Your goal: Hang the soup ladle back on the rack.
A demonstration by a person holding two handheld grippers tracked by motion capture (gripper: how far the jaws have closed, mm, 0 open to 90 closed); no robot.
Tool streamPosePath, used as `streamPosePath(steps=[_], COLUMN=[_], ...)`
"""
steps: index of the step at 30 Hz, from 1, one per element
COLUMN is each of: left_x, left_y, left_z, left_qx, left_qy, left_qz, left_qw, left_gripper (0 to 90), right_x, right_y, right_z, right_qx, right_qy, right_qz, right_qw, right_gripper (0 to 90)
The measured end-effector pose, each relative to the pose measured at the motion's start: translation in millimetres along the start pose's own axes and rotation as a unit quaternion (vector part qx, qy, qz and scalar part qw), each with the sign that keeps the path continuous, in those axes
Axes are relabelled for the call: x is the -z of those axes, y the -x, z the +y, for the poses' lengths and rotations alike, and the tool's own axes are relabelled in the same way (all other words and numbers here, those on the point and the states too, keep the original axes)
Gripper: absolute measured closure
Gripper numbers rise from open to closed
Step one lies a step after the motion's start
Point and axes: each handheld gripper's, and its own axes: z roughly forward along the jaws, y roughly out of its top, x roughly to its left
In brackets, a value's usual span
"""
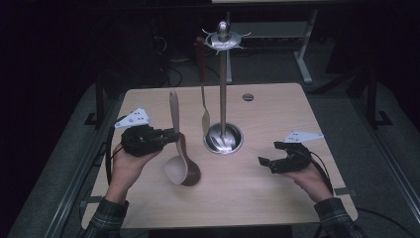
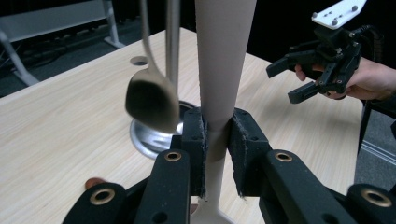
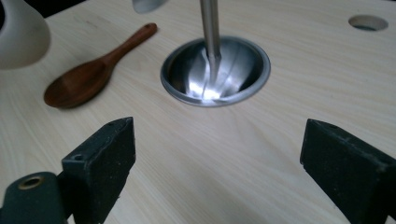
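1. We are looking down on a pale wooden counter (image 1: 277, 198) with a metal utensil stand (image 1: 223, 89) rising from a round base (image 1: 224, 139) near its middle.
2. The left hand-held gripper (image 1: 171, 136) is pinching the handle of a beige ladle (image 1: 176, 168); in the left gripper view its two black jaws are pressing on the narrow neck of the handle (image 2: 217, 140) from both sides, and the wider part of the handle is standing up above them.
3. The ladle is sitting upright, bowl downward, with the bowl hanging just left of the stand's base and in front of the left hand (image 1: 126, 166).
4. A brown wooden spoon (image 1: 190, 171) is lying on the counter right behind the ladle's bowl; in the right gripper view we are seeing it flat on the wood (image 3: 88, 77), left of the base (image 3: 215, 72).
5. A metal spatula (image 1: 204, 111) is hanging from the stand's top, its blade close to the pole.
6. The right hand-held gripper (image 1: 266, 163) is hovering to the right of the base, well apart from the ladle, with its jaws spread wide and holding nothing; the right hand (image 1: 312, 178) is cupping it from below.
7. A round hole (image 1: 248, 97) is showing in the counter beyond the stand.
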Motion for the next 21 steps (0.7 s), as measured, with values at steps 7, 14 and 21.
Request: streamPosePath(steps=[7,14,21], left_x=[-17.2,-39.2,-57.0], left_y=[9.0,19.9,25.8], left_z=[10.2,20.1,18.1], left_qx=[-0.012,-0.019,-0.014], left_qy=[-0.005,-0.007,-0.015], left_qz=[-0.01,-0.015,-0.011], left_qw=[0.9999,0.9997,0.9997], left_gripper=[77.0,77.0,77.1], right_x=[5.7,5.8,8.7], right_y=[-10.3,-18.6,-33.4], right_z=[19.4,42.0,74.3], right_qx=[0.011,0.008,0.014], right_qy=[0.02,0.054,0.09], right_qz=[0.021,0.033,0.061], right_qw=[0.9995,0.998,0.994], right_gripper=[18.9,33.5,45.0])
